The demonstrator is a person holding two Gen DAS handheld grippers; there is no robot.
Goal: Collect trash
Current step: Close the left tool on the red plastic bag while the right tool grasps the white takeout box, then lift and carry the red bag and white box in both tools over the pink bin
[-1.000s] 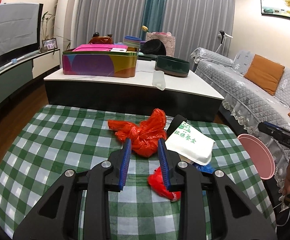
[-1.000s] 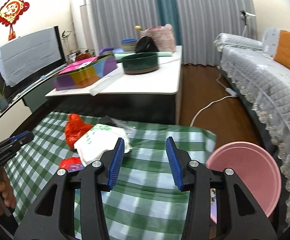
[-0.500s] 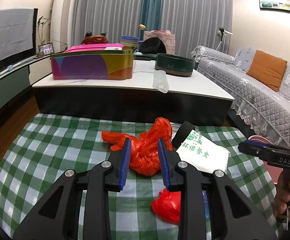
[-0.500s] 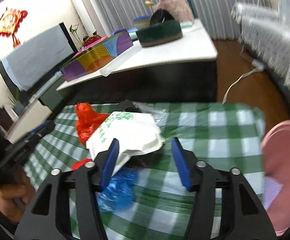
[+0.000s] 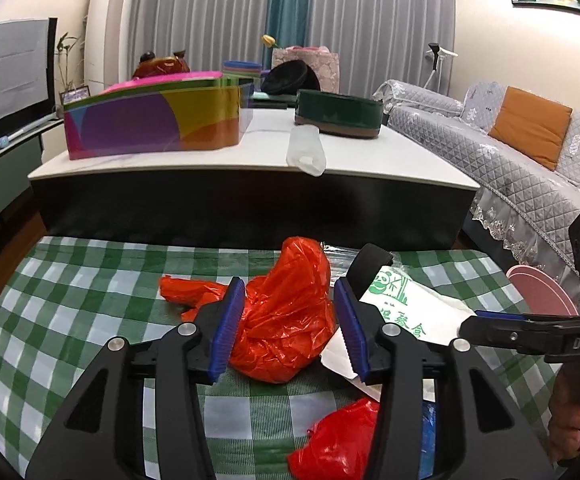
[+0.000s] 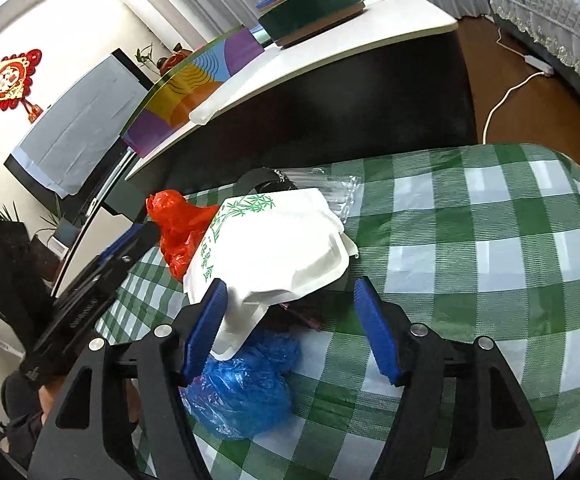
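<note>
Living room: sofa at right, curtains far back, and a counter (image 5: 70,320) under a green-checked cloth carrying the trash. Nothing looked collected yet, as far as I could judge: the pink bin (image 5: 542,292) at the counter's right edge showed no trash in the part visible, and the whole pile sat on the cloth.

My left gripper (image 5: 286,328) was opening, its blue pads either side of the orange-red bag (image 5: 286,320), not pressing it. My right gripper (image 6: 294,328) was also opening, jaws wide, with the near edge of the white takeaway box (image 6: 274,248) between them and the left pad just beside it; no grip yet.

Left to do, I judged: everything — both bags, the box, the small red bag (image 5: 338,436) and the blue bag (image 6: 242,392).

Left view alone showed the small red bag and more of the bin. Right view alone showed the blue bag clearly, tucked under the box's near corner, plus clear plastic wrap (image 6: 338,192) behind the box.
</note>
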